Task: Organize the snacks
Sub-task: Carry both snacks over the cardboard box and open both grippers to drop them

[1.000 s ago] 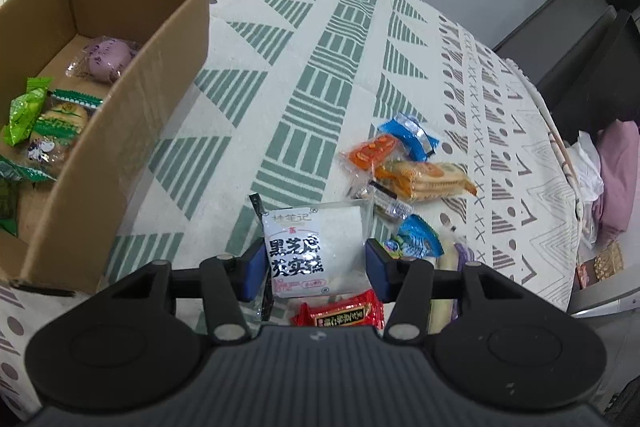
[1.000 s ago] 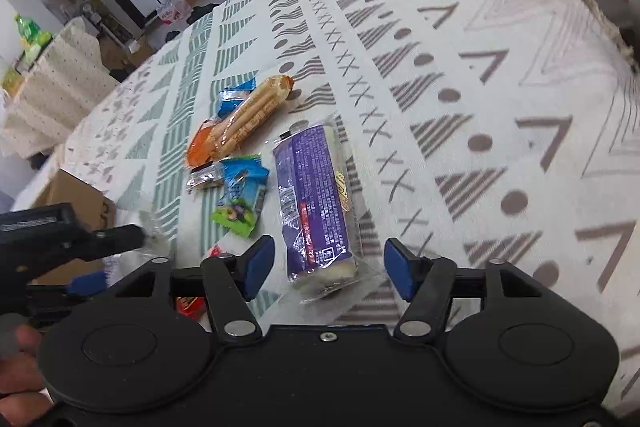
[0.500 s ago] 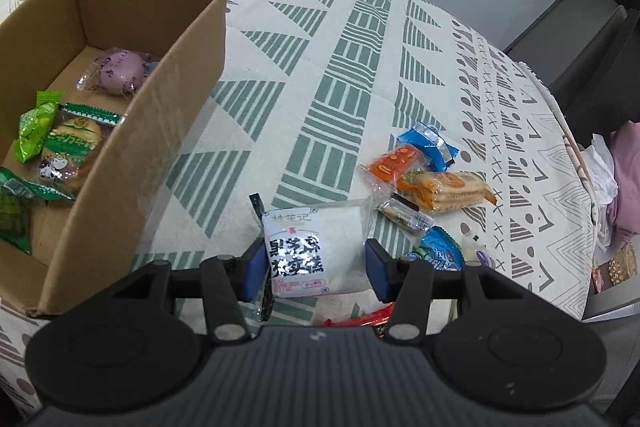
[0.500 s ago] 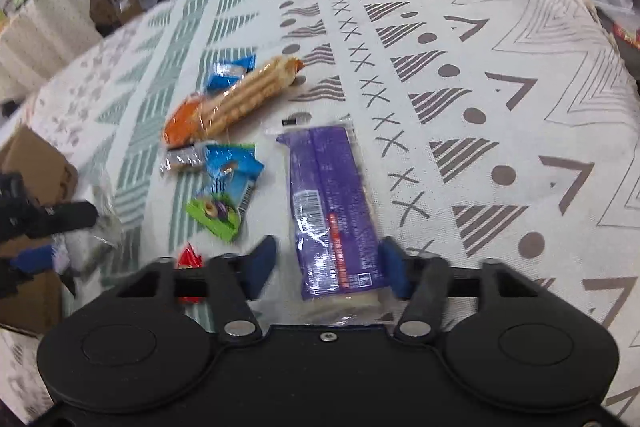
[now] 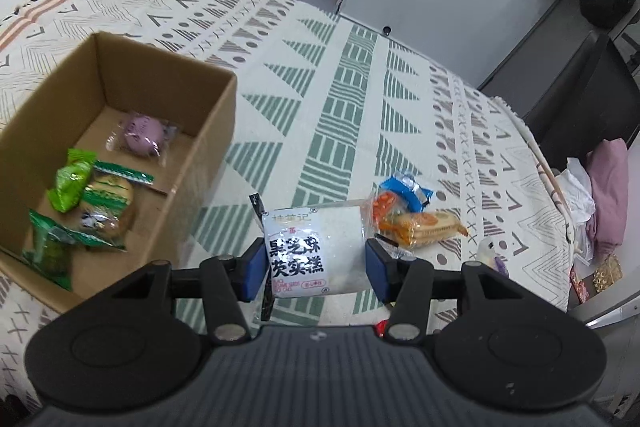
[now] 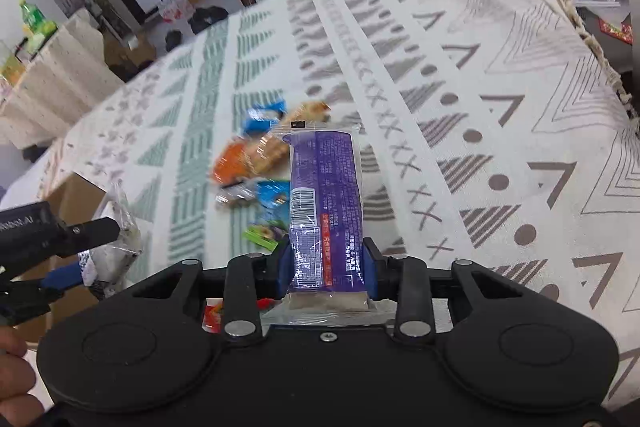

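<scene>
Right gripper point(image 6: 326, 267) closed on purple packet point(image 6: 326, 195), both packets lifted

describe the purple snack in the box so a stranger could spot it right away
On the patterned bedspread stands an open cardboard box. In its far corner lies a round lilac bun in clear wrap. Every other snack in the box has a green wrapper.

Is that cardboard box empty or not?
Not empty: the cardboard box holds a purple packet and green packets.
</scene>
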A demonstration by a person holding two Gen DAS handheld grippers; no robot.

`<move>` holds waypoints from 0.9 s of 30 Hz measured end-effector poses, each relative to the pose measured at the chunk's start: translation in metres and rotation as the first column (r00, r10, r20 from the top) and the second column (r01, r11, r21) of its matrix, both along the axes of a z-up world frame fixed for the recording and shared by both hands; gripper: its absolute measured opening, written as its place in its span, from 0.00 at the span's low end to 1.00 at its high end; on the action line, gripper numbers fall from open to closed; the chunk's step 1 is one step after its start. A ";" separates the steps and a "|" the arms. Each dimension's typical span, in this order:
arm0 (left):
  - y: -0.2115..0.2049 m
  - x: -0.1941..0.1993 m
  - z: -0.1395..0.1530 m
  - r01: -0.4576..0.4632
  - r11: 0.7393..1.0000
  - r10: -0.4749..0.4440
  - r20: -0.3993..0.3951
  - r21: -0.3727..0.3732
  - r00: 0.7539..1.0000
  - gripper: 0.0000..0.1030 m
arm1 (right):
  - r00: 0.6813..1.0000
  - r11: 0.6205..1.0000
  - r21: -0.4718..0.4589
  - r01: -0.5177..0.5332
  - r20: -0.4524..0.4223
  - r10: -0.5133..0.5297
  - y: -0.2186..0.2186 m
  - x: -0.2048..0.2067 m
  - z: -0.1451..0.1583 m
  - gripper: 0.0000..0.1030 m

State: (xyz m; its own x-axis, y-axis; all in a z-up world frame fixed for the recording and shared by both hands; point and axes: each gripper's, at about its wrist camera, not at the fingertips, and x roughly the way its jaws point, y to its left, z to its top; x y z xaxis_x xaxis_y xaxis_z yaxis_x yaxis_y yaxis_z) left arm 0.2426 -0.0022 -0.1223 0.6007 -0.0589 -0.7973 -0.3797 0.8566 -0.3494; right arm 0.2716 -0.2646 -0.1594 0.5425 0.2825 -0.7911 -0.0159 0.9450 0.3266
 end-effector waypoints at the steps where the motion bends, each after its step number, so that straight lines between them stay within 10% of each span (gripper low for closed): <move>1: 0.002 -0.001 0.002 -0.001 1.000 0.001 0.003 -0.003 1.000 0.50 | 1.000 1.000 0.002 -0.002 0.009 0.002 0.002 -0.001 0.005 0.33; 27: 0.070 -0.022 0.033 -0.097 0.993 0.103 0.102 -0.061 0.989 0.50 | 0.985 0.993 0.055 -0.100 0.148 0.091 0.086 -0.010 0.070 0.33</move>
